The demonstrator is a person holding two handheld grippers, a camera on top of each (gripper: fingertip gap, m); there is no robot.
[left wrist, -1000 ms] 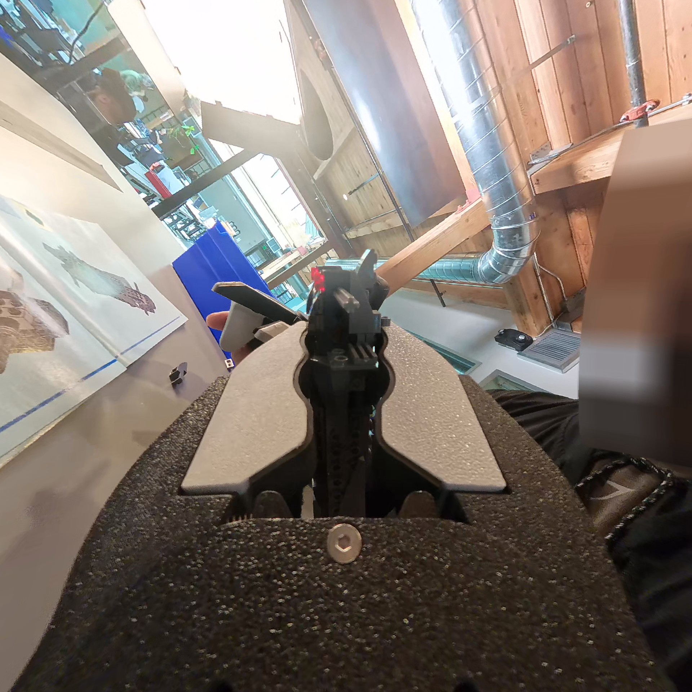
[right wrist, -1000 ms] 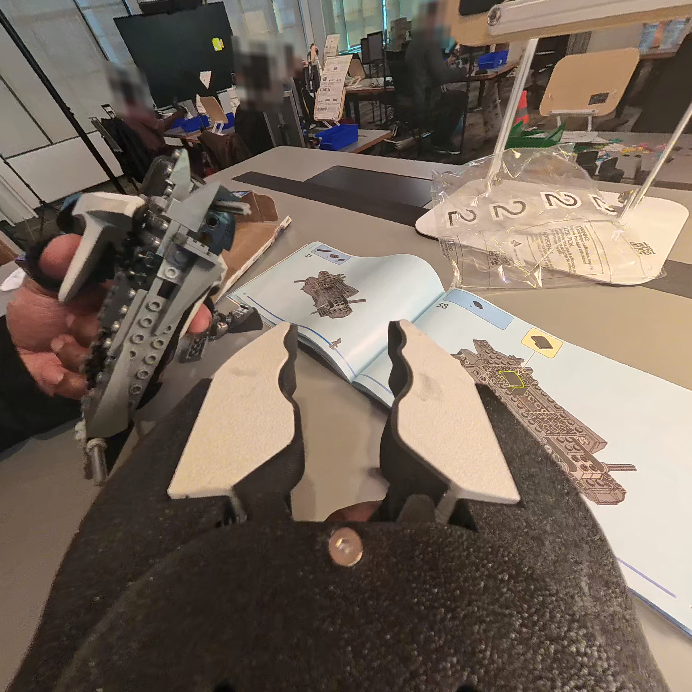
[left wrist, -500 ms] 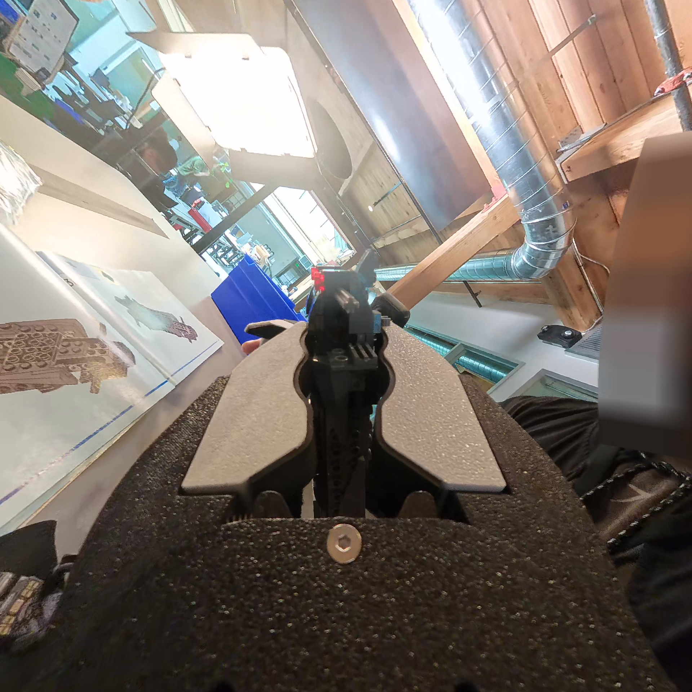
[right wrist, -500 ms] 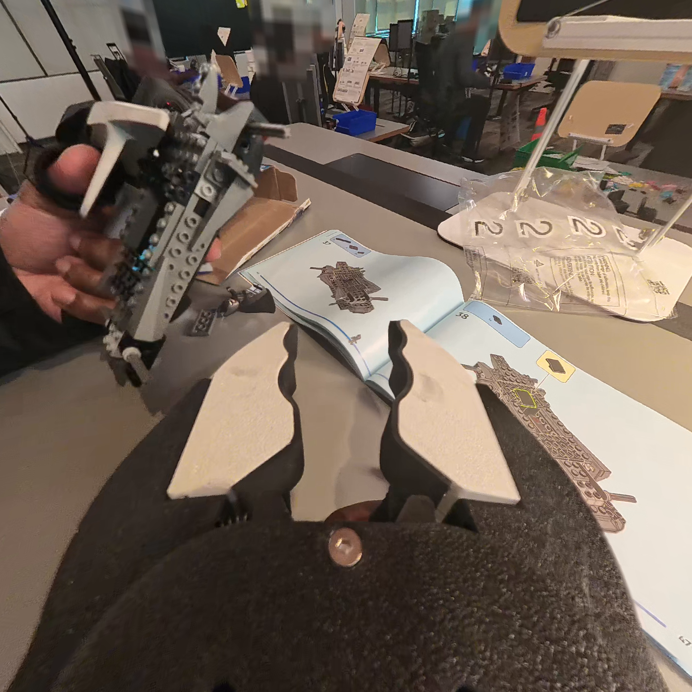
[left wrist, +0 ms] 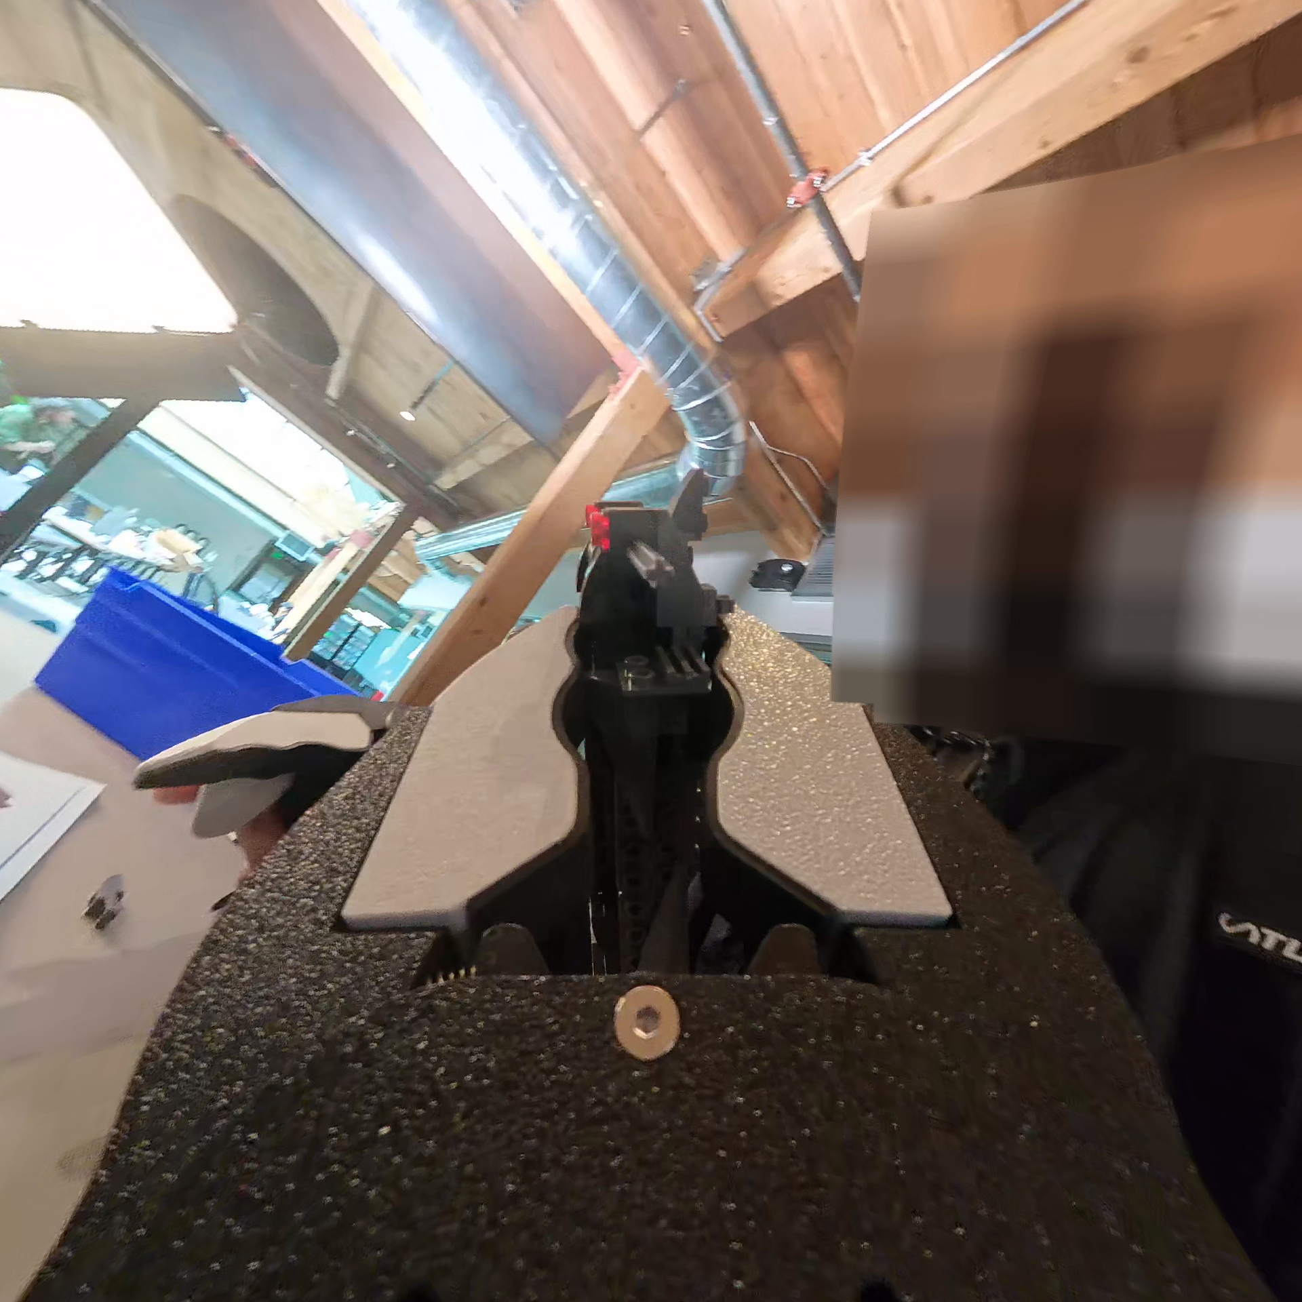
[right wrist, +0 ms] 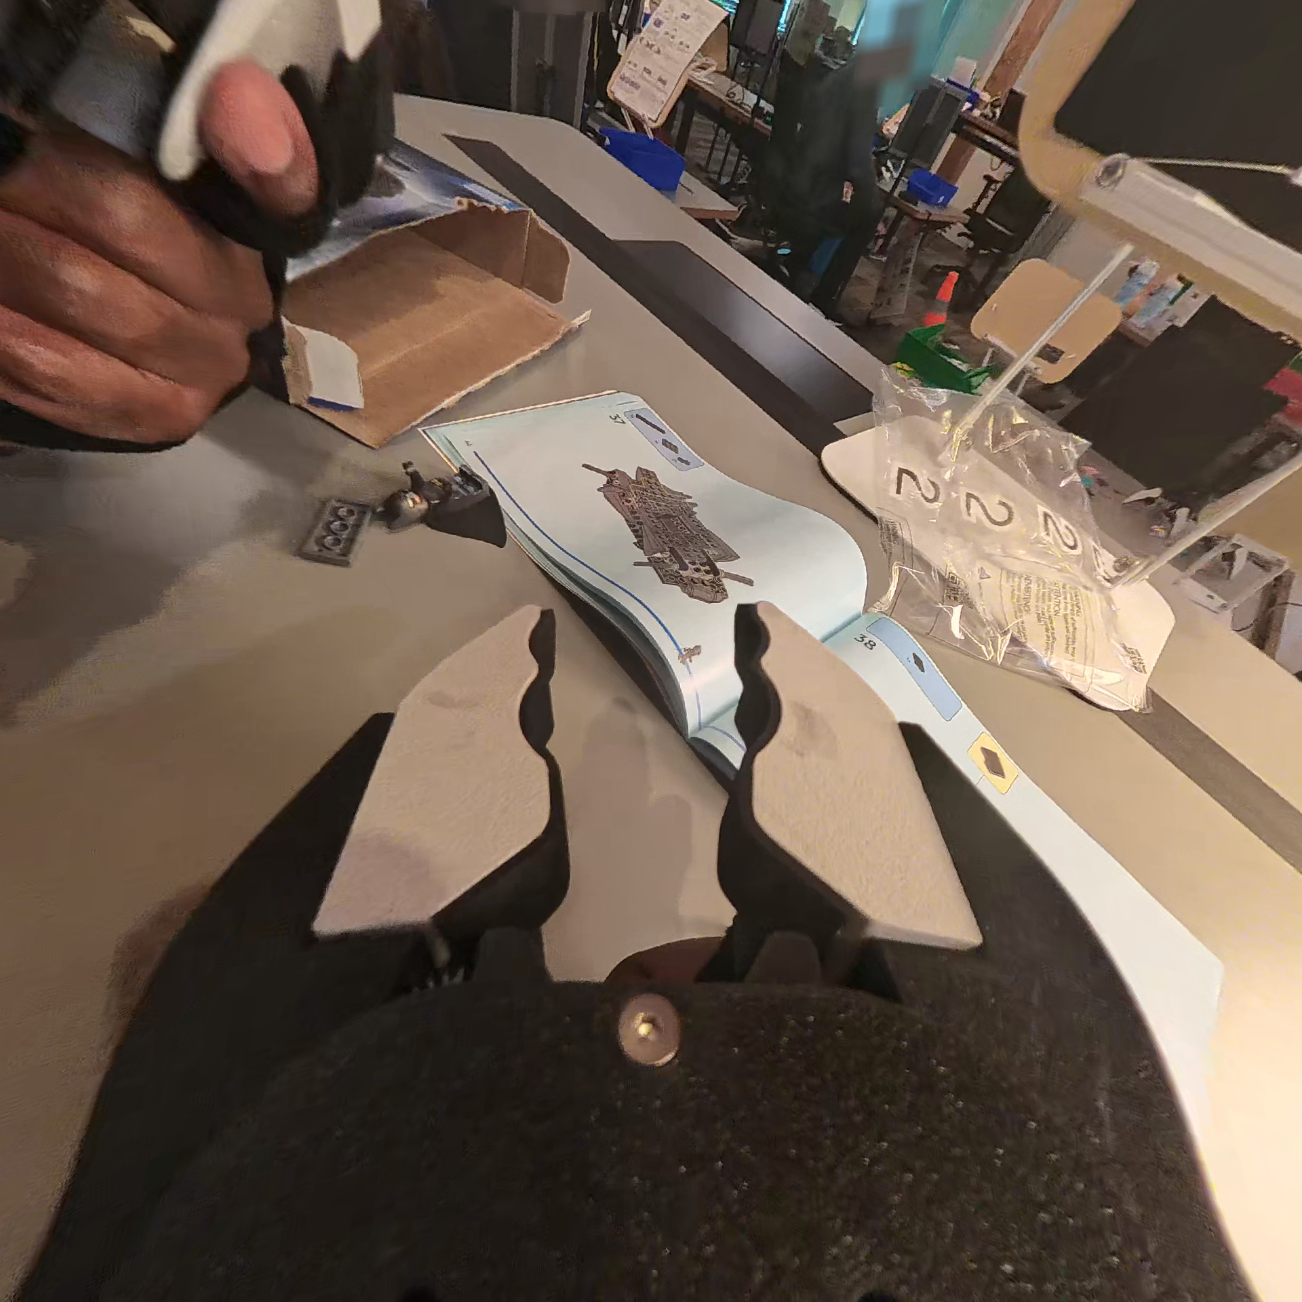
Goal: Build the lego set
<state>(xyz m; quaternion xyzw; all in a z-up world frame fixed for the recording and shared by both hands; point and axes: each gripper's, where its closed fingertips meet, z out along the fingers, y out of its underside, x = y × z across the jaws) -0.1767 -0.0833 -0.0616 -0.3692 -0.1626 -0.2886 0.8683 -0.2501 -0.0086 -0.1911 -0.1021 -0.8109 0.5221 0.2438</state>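
Left hand-held gripper (left wrist: pixel 645 634) clamps a dark grey-black brick-built model (left wrist: pixel 645 599); right hand-held gripper (right wrist: pixel 641 627) gapes, nothing held.
Open pale-blue instruction booklet (right wrist: pixel 669 535) on grey surface (right wrist: pixel 211 669) at its 12 o'clock.

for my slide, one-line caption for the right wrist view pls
Open right tongs hover empty over the grey table beside an open instruction booklet, loose brick pieces and a torn cardboard box.

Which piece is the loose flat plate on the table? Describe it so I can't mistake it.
Start at the open instruction booklet on the grey table. Left of its edge lies a small cluster; the grey plate is leftmost, flat and studded, unlike the dark minifigure beside it.
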